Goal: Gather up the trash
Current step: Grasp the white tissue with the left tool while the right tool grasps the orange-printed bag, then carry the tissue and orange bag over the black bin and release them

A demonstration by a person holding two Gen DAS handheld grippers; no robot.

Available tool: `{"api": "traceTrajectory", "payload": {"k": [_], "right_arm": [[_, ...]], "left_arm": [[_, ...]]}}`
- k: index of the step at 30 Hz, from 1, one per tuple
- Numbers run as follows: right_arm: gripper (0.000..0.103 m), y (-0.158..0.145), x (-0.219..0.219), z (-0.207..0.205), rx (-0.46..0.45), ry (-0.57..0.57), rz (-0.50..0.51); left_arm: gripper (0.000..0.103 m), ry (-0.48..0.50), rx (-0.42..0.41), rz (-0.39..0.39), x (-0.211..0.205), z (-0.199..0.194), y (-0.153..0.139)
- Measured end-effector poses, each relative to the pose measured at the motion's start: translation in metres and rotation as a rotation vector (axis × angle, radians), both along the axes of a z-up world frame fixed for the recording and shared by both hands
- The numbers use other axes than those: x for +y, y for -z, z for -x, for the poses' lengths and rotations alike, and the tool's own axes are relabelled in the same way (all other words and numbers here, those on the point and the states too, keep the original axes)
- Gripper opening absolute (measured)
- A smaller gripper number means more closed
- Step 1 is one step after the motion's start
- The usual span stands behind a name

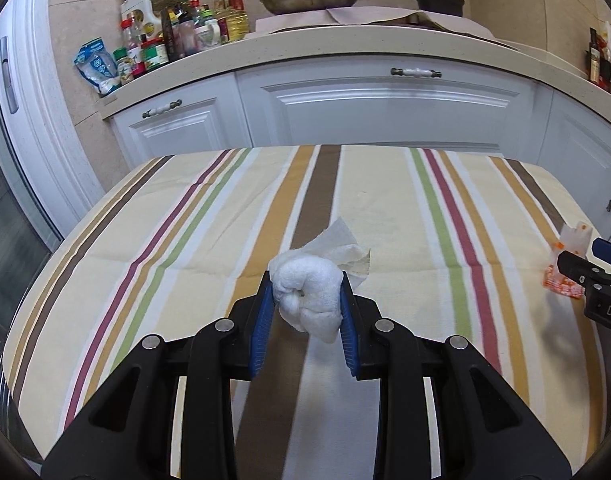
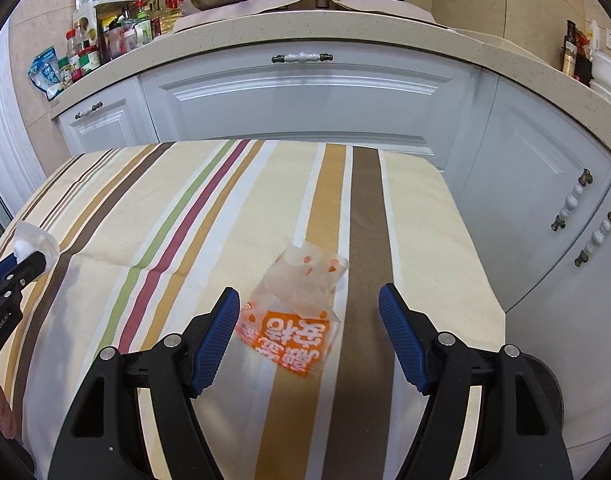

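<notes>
"GenRobot" on left gripper (image 2: pixel 15 268)

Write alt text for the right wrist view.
The open right gripper hovers over an orange-and-clear plastic wrapper lying on a striped tablecloth. At far left, the left gripper holds a crumpled white tissue; white kitchen cabinets stand behind.

The right gripper (image 1: pixel 585 276) is being cut off by the left wrist view's edge, its jaws unseen; the wrapper (image 1: pixel 565 268) is being partly hidden behind it.
</notes>
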State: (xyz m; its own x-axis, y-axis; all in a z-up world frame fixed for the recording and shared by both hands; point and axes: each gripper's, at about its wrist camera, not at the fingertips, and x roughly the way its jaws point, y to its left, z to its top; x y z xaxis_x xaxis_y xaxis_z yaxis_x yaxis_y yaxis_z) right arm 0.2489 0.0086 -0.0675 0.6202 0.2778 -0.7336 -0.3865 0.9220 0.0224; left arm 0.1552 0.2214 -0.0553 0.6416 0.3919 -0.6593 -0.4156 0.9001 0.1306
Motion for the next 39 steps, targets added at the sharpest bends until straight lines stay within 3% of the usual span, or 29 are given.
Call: {"api": "traceTrajectory", "payload": {"k": [6,8,14,29,39], "right_arm": [[0.070,0.008,0.009,-0.006,0.051,-0.025,0.025],[0.058,0.010,0.012,-0.007,0.067,-0.039,0.029],[0.048,0.010,0.009,-0.007,0.065,-0.044,0.005],[0.046,0.002,0.001,0.011,0.014,-0.042,0.019],[0.046,-0.007,-0.024,0.049,-0.013,-0.022,0.002]], "left_arm": [[0.029,-0.022,0.008,0.013,0.011,0.002,0.005],[0.029,-0.025,0.010,0.017,0.012,0.003,0.006],[0.029,-0.020,0.019,0.019,0.011,0.003,0.008],[0.029,-0.026,0.024,0.011,0.005,0.008,0.008],[0.029,0.021,0.023,0.015,-0.023,0.025,0.004]]}}
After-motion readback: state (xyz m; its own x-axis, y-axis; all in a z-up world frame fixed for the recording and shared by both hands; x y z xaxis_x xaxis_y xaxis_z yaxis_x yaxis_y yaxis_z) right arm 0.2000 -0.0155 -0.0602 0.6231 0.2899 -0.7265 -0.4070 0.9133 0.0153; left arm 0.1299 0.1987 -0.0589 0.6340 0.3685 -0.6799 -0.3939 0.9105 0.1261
